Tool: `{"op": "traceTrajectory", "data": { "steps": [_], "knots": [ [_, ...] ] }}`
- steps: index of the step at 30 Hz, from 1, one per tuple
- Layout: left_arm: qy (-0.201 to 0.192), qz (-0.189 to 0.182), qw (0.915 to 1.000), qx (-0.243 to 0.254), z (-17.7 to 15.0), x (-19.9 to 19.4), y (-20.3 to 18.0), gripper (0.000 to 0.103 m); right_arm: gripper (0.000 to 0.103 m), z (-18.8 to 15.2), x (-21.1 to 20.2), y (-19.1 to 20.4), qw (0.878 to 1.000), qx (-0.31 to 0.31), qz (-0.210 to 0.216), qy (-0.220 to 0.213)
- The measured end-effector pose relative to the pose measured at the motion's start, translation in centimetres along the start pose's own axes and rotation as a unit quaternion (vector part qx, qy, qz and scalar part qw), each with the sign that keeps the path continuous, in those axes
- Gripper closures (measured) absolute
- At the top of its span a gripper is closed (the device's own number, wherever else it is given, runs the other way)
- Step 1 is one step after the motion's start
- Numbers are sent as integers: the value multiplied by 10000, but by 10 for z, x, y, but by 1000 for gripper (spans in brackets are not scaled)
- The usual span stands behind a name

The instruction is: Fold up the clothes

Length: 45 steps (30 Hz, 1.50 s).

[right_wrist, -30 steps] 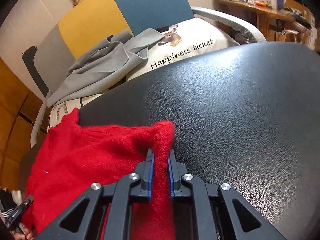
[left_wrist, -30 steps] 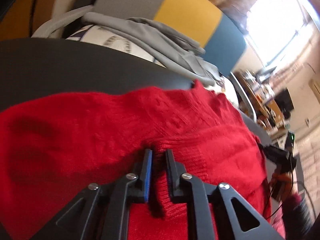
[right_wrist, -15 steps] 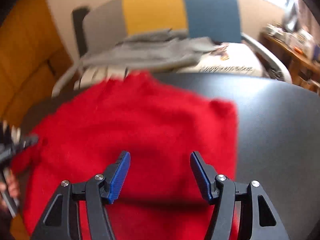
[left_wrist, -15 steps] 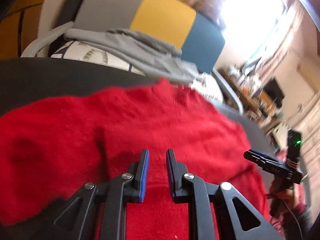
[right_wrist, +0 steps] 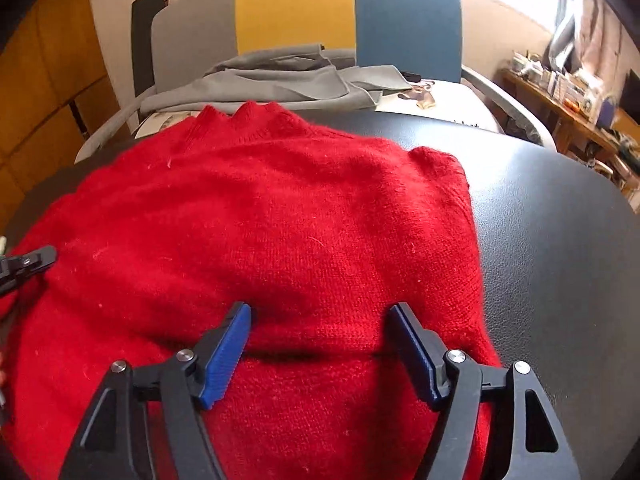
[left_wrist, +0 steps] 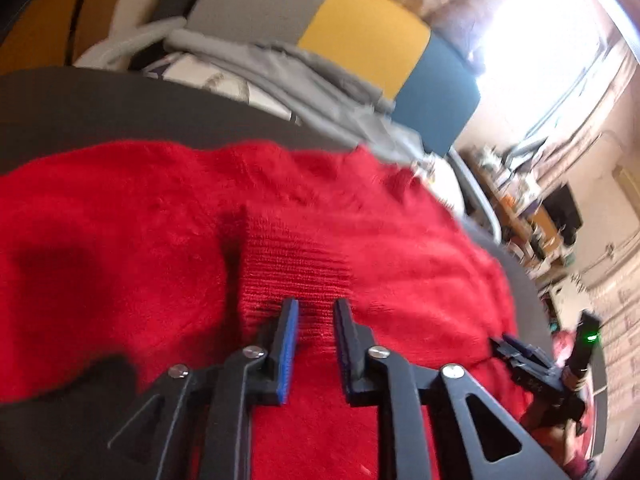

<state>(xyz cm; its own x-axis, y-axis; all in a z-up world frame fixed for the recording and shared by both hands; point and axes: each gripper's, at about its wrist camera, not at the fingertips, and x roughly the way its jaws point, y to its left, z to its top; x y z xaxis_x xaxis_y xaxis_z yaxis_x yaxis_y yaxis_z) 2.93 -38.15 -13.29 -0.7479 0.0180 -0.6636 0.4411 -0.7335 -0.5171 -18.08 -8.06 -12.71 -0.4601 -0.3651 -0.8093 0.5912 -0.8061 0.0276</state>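
My right gripper [right_wrist: 320, 320] is over the near part of the red sweater [right_wrist: 260, 220], jaws wide and opening, pads clear of the knit, nothing pinched. My left gripper [left_wrist: 316, 320] is over the ribbed band [left_wrist: 296, 264], jaws narrow and opening; I see a small gap with red knit showing in it, and can't tell if the pads press it. The sweater lies spread on the dark desk [right_wrist: 560, 220], a folded layer on top, its far edge near the desk edge. Beyond it, a grey garment [right_wrist: 280, 80] is draped on the grey-yellow-blue chair [right_wrist: 296, 8].
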Motion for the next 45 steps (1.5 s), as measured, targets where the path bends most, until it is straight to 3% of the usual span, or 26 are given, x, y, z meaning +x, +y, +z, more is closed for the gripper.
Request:
{"op": "traceTrajectory", "data": {
  "steps": [3, 5, 6, 10, 12, 18, 21, 27, 37, 42, 45],
  "knots": [
    [-256, -166, 9990, -334, -12, -44, 19, 82, 27, -3, -22, 9, 9998, 62, 102, -132],
    [-439, -178, 9969, -627, -23, -75, 39, 81, 15, -17, -40, 19, 9990, 73, 379, -231],
    [-548, -39, 9949, -841, -30, -93, 57, 81, 11, -26, -46, 24, 9986, 67, 469, -242],
    [-997, 507, 9792, -1695, -61, -162, 131, 81, 10, -64, -54, 41, 9982, 78, 576, -163],
    [-1323, 801, 9611, -2289, -82, -201, 175, 81, 10, -81, -54, 45, 9980, 145, 605, -147],
    [-2147, 1558, 8887, -3740, -147, -282, 270, 77, 3, -93, -50, 55, 9987, -32, 484, -152],
    [-2271, 1431, 8772, -3982, -157, -289, 286, 76, 0, -95, -49, 60, 9989, -146, 427, -112],
    [-2330, 1073, 8753, -4098, -144, -267, 290, 76, 0, -99, -49, 64, 9992, -227, 306, -154],
    [-2518, 1117, 8591, -4313, -117, -243, 299, 75, 0, -94, -50, 63, 9995, -161, 281, -70],
    [-2556, 1186, 8506, -4439, -106, -234, 301, 75, 0, -73, -60, 78, 9986, -180, 433, -254],
    [-2558, 1241, 8465, -4500, -102, -230, 301, 75, 0, -41, -61, 107, 9966, -527, 425, -475]
  ]
}}
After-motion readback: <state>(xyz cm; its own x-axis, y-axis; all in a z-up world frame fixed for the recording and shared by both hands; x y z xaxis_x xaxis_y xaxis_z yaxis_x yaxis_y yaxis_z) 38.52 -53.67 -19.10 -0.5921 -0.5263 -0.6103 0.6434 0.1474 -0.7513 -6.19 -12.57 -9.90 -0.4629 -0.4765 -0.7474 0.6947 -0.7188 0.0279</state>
